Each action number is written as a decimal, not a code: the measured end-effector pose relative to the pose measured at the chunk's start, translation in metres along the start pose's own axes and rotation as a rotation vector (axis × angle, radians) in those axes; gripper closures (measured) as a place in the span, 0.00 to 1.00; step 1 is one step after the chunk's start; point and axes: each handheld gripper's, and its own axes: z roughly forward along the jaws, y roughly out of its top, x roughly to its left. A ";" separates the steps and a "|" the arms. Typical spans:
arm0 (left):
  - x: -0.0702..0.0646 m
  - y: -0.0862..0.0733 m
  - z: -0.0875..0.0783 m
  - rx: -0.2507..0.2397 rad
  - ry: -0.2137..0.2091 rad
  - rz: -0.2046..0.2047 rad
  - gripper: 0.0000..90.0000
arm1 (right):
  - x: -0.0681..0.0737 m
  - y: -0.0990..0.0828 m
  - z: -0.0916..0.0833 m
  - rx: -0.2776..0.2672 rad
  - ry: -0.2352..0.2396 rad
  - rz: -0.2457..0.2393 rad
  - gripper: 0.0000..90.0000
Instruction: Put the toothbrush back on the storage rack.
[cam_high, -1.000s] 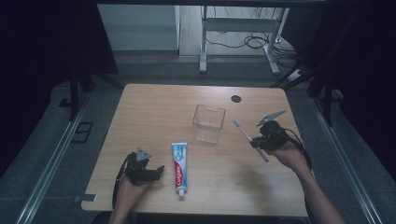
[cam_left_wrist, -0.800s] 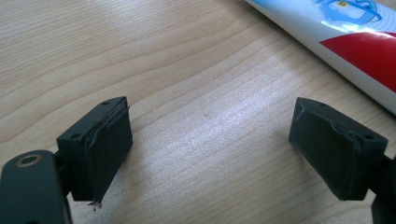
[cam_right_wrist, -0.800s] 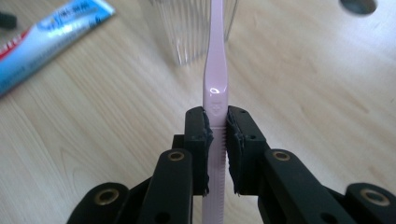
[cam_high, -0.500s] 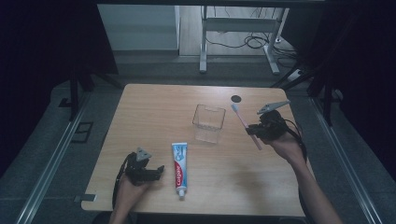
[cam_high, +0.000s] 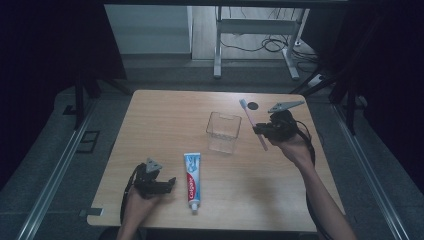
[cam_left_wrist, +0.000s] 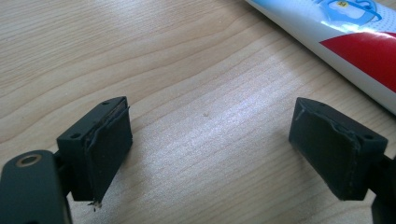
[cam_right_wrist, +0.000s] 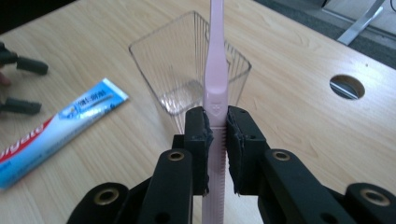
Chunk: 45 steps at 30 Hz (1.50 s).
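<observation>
Pink toothbrush upright beside clear cup

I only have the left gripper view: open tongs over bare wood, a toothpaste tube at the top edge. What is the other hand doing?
Observer: The right tongs are shut on a pink toothbrush, gripped along its handle.
Operator: Where is it relative to any container?
Observer: A clear cup stands upright mid-table; the high view shows the brush held just to its right, not inside.
Operator: Anything in the cup?
Observer: The right gripper view looks into it, and it is empty.
</observation>
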 end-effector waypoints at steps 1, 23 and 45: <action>0.000 0.000 0.000 0.000 0.000 -0.001 0.15 | 0.000 0.002 0.002 -0.009 0.000 0.001 0.88; 0.000 0.000 0.000 -0.001 0.000 -0.001 0.15 | 0.000 0.029 0.027 -0.114 -0.004 0.052 0.88; 0.000 0.000 0.000 0.001 0.001 0.000 0.15 | 0.010 0.047 0.064 -0.182 0.017 0.068 0.87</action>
